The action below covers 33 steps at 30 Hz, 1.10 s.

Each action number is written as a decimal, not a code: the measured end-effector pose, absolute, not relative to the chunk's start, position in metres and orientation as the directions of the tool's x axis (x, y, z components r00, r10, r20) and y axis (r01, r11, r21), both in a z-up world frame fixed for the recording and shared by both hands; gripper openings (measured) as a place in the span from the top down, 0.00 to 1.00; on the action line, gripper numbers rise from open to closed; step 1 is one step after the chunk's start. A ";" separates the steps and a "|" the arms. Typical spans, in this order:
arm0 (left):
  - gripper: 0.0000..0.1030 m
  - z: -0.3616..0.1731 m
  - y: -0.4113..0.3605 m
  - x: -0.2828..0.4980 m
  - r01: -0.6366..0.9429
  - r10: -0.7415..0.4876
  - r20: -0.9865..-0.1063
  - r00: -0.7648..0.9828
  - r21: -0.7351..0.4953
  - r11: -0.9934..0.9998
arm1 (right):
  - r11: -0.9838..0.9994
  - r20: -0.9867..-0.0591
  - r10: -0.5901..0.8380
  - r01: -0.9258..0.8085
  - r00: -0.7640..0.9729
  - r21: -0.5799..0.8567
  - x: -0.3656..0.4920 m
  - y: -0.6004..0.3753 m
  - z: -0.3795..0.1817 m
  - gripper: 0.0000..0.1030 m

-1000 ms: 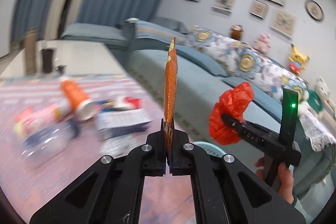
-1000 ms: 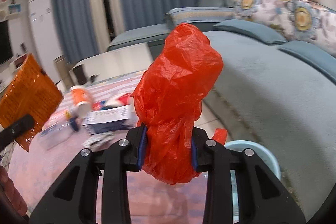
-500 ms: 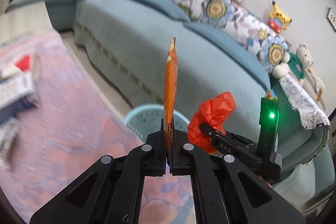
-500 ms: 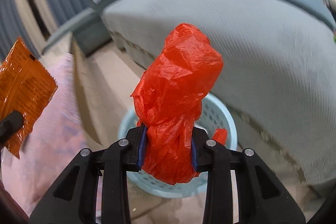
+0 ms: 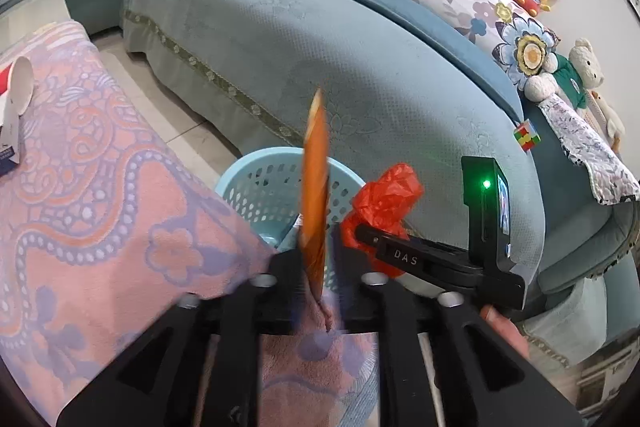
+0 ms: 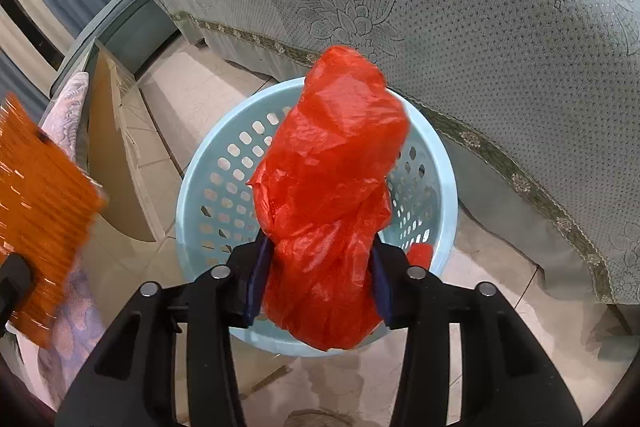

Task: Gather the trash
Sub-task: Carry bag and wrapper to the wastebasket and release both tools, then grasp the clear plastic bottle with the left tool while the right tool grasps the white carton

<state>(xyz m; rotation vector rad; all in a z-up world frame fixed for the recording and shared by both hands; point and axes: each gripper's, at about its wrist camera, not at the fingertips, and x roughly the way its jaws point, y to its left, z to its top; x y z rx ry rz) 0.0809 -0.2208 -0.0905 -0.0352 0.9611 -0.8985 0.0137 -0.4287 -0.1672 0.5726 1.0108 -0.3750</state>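
My left gripper has its jaws apart, and an orange snack wrapper stands edge-on and blurred between them, over the light blue perforated basket. The wrapper also shows at the left of the right wrist view. My right gripper is shut on a crumpled red plastic bag and holds it right above the basket. The bag and the right gripper also show in the left wrist view.
A teal sofa with floral cushions and plush toys runs behind the basket. A pink patterned cloth covers the table on the left, with a white cup and a box at its far edge. Tiled floor surrounds the basket.
Both grippers have swung from the table down over the basket. The left jaws have opened, and the orange wrapper now sits lower and blurred between them. The red bag is still held.
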 end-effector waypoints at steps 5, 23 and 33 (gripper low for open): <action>0.59 -0.078 -0.212 0.083 0.633 -0.687 -0.669 0.285 -0.407 0.659 | 0.796 -0.854 -0.046 0.535 0.519 0.283 0.010 -0.431 -0.157 0.40; 0.54 -0.003 -0.133 0.069 0.612 -0.685 -0.546 0.482 -0.350 0.709 | 0.937 -0.606 -0.080 0.267 0.792 0.225 0.006 -0.347 -0.028 0.40; 0.37 0.026 0.038 0.069 0.360 -0.415 -0.523 0.744 -0.210 0.909 | 0.987 -0.471 0.117 -0.052 0.875 0.149 0.031 -0.214 0.028 0.42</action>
